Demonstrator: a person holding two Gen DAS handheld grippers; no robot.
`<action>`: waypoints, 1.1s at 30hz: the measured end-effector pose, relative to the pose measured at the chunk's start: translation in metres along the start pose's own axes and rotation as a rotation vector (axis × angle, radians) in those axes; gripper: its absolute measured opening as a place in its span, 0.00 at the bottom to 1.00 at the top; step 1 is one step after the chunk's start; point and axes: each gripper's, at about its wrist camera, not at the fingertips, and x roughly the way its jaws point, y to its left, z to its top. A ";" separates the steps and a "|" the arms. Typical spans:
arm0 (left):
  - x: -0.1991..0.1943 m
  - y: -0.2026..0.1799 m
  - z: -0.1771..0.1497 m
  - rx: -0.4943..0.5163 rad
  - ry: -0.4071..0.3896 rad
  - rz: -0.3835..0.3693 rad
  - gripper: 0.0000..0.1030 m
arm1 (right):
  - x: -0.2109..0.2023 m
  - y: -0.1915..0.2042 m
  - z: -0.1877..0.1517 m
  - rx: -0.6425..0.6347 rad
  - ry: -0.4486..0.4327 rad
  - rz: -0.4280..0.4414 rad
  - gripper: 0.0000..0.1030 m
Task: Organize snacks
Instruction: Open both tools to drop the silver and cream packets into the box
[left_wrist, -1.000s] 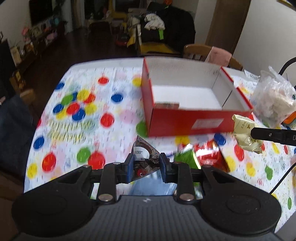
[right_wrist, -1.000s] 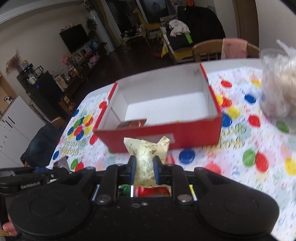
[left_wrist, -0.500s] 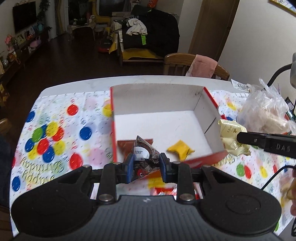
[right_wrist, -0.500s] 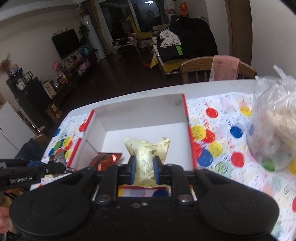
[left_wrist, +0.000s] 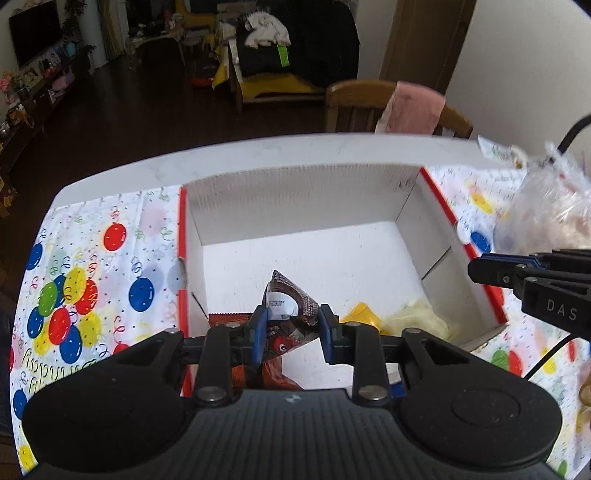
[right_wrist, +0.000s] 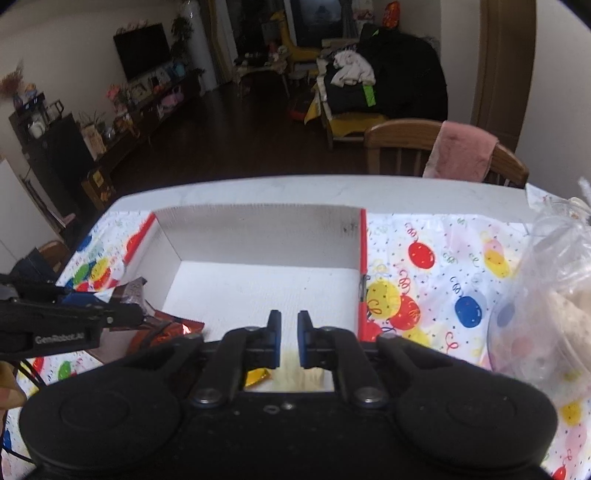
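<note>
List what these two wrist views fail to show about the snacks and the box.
- Dark snack packet: lower part hidden behind the left gripper, left wrist view.
- Pale yellow packet: mostly covered by the right gripper, right wrist view.
- Box: near wall hidden by gripper bodies, both views.

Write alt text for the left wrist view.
The left gripper hangs over the near edge of an open red box, its fingers spread around a brown snack packet that looks just released. A yellow packet and a pale packet lie inside; the right gripper enters from the right.
</note>
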 end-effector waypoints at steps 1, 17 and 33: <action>0.006 -0.001 0.001 0.004 0.014 0.007 0.27 | 0.006 -0.001 -0.001 -0.009 0.015 -0.002 0.07; 0.062 -0.032 -0.010 0.104 0.161 0.015 0.28 | 0.033 -0.008 -0.020 -0.065 0.132 0.022 0.17; 0.027 -0.014 -0.018 0.032 0.083 -0.008 0.49 | 0.006 -0.005 -0.024 -0.023 0.081 0.047 0.21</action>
